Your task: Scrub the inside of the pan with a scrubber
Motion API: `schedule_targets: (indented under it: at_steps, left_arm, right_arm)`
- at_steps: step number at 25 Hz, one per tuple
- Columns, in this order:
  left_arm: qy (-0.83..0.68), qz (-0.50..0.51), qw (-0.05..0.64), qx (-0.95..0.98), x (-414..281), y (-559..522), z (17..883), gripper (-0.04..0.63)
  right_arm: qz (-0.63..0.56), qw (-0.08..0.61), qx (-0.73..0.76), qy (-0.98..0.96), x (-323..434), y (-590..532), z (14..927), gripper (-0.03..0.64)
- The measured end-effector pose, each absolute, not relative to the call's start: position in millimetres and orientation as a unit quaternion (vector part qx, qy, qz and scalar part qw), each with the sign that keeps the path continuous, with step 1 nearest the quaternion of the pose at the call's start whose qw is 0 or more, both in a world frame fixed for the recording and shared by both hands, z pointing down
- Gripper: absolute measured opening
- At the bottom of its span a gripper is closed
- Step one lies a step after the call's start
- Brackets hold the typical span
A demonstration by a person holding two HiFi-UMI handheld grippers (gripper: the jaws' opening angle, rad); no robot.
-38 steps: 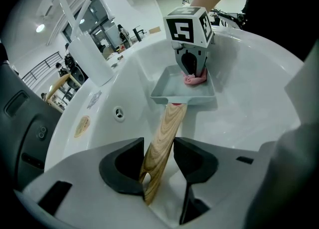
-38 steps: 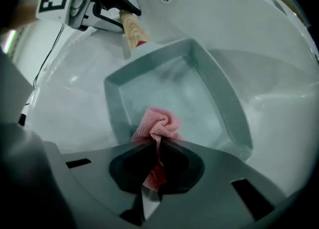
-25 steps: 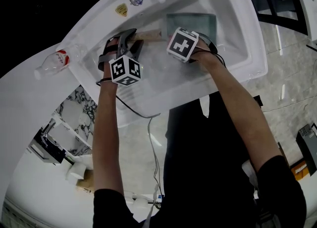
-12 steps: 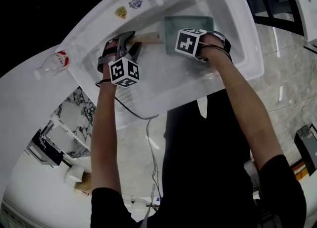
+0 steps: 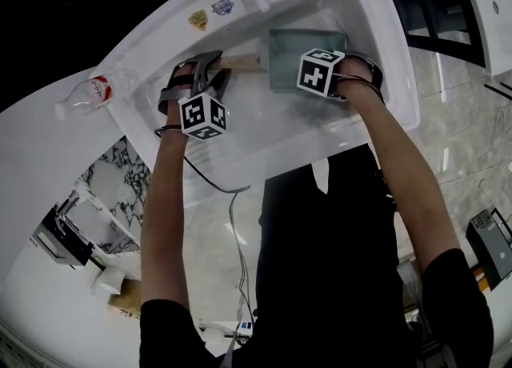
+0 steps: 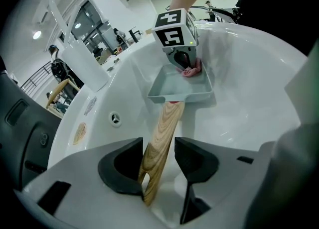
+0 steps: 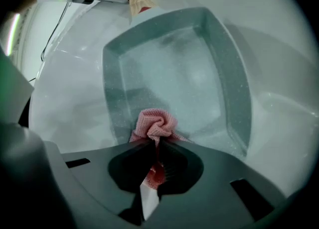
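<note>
White sink (image 5: pixel 256 142), scrubber (image 7: pixel 155 126) pinched between right fingers (image 7: pixel 185 166)

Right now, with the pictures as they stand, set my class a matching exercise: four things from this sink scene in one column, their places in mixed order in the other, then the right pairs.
Things
1 pan
2 pink scrubber
3 wooden handle
4 plastic bottle

Places
A lying on the counter beside the sink
B between the jaws of the left gripper
C lying in the sink basin
D clamped in the right gripper

Pairs: 1-C, 2-D, 3-B, 4-A.
Note: the left gripper's jaws are opening, with the handle between them.
</note>
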State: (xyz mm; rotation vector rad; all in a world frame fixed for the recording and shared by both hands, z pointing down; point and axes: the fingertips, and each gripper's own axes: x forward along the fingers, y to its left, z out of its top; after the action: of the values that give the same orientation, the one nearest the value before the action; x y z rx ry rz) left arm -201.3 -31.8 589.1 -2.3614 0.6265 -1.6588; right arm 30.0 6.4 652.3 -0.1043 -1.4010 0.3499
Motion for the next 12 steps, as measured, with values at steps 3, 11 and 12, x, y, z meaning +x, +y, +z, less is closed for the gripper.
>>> schedule_targets:
  at_steps: [3,11,12]
  left_arm:
    - [0.213,-0.560,0.097,-0.795,-201.3,-32.0,588.8,0.192]
    - [0.214,-0.560,0.104,-0.794,-199.7,-30.8,588.7,0.192]
    - [0.215,-0.560,0.105,-0.793,-199.7,-30.9,588.6,0.192]
  right_arm:
    - [0.122,0.754,-0.017,-0.645,30.4,-14.2,653.0,0.038]
    - [0.002,0.766,0.060,-0.640,31.7,-63.6,651.7,0.038]
    - [-0.014,0.765,0.071,-0.640,30.9,-69.9,651.1,0.038]
